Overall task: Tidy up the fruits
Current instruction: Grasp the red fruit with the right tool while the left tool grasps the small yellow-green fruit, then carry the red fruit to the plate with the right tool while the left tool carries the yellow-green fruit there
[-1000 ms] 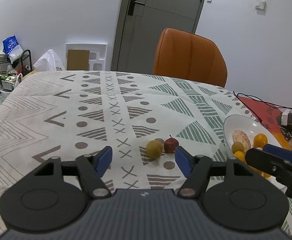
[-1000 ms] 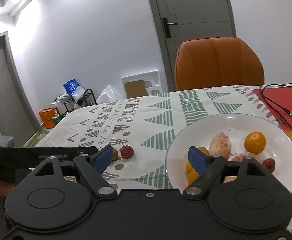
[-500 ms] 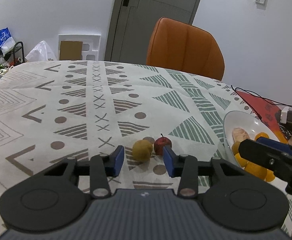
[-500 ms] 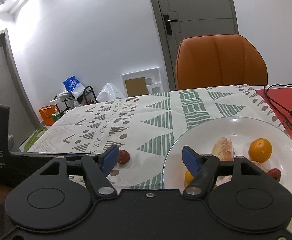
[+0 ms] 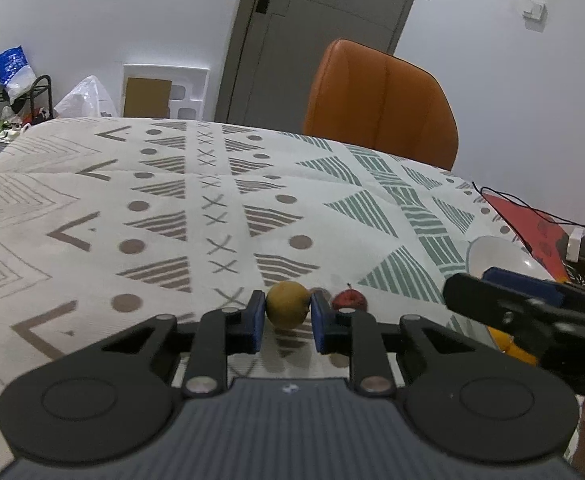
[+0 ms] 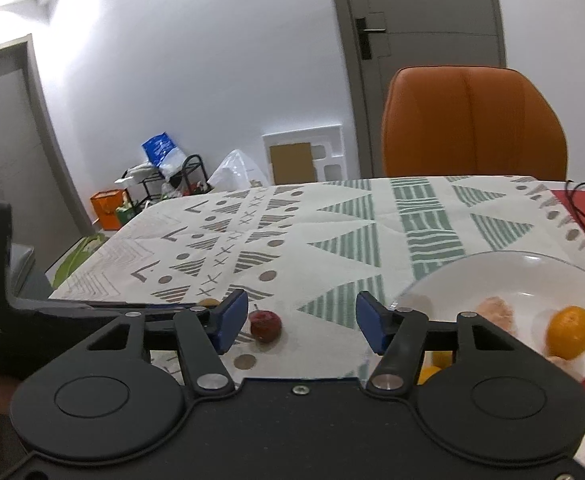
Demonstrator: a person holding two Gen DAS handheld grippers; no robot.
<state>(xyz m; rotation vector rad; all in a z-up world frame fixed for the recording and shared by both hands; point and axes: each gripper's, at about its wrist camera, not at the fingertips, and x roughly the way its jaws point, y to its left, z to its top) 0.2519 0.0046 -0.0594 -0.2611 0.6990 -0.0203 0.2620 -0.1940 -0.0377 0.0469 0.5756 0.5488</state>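
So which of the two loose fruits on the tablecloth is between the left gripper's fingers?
The yellow-brown round fruit, clamped between the left gripper's blue pads. The small red fruit with a stem sits just right of it, outside the fingers.

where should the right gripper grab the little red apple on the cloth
Grip the small red apple across its round middle, one pad on each side, below the upright stem. Come from the plate side: the left gripper, shut on the yellow-brown fruit, crowds its other side. The right gripper jaws are open.

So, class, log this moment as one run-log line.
left gripper: shut on yellow fruit | right gripper: open, empty | red fruit: on tablecloth | plate: holds fruit
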